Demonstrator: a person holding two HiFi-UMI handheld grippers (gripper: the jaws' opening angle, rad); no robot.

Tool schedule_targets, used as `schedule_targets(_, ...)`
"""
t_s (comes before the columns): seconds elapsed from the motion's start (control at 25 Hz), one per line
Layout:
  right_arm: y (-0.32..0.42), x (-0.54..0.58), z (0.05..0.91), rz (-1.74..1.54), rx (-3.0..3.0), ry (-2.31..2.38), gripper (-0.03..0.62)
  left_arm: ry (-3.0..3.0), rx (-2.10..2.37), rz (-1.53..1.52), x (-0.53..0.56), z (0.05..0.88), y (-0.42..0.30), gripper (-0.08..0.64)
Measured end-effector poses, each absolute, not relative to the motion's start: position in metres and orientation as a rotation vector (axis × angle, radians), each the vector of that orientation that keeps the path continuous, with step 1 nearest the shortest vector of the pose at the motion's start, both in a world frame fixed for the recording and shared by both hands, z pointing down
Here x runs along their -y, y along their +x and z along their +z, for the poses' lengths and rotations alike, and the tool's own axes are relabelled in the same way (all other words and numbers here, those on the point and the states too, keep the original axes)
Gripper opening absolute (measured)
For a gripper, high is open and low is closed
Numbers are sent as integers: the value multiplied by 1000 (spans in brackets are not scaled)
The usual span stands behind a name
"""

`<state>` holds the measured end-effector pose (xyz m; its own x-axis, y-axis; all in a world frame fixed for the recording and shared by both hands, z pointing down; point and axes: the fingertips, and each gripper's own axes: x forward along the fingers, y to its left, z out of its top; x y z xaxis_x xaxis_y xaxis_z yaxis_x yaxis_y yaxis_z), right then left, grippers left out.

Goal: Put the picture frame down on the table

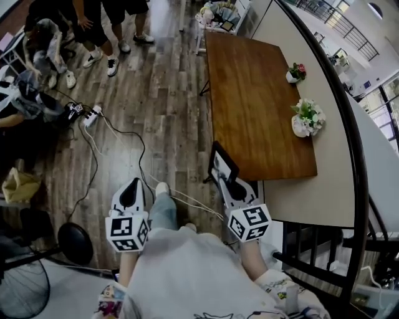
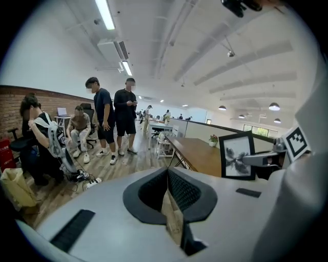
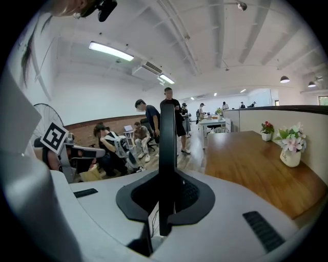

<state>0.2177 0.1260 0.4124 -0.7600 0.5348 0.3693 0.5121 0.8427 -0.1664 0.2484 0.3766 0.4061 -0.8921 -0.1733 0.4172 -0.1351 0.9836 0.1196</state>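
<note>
While the left gripper (image 1: 131, 194) sits pressed together, the right gripper (image 1: 233, 187) pinches the upright black picture frame (image 1: 222, 166).

Your right gripper (image 1: 228, 184) is at the near left corner of the table (image 1: 262, 93), with the picture frame (image 1: 222, 166) standing upright between its jaws. Your left gripper (image 1: 132, 184) hangs well to its left, over the floor (image 1: 165, 93), your leg between the two. On the table's right edge sit two flower pots, the near one (image 1: 307, 118) in front of the far one (image 1: 295, 73), both beside the partition (image 1: 299, 199). Behind the table's far end there's a cart (image 1: 219, 17). Off to the left, cables (image 1: 140, 156) cross the floor to a power strip (image 1: 92, 116), with people (image 1: 93, 25) behind it. A fan (image 1: 19, 290) stands at your near left.
</note>
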Motion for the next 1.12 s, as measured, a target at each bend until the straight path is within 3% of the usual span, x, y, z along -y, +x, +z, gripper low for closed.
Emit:
schedule_targets(0.52, 85, -182, 416, 110, 2625, -626, 29, 420, 2651, -33, -423, 404, 85, 5)
schedule_targets(1.12, 47, -182, 437, 184, 2614, -392, 29, 583, 2559, 9, -434, 430, 36, 5)
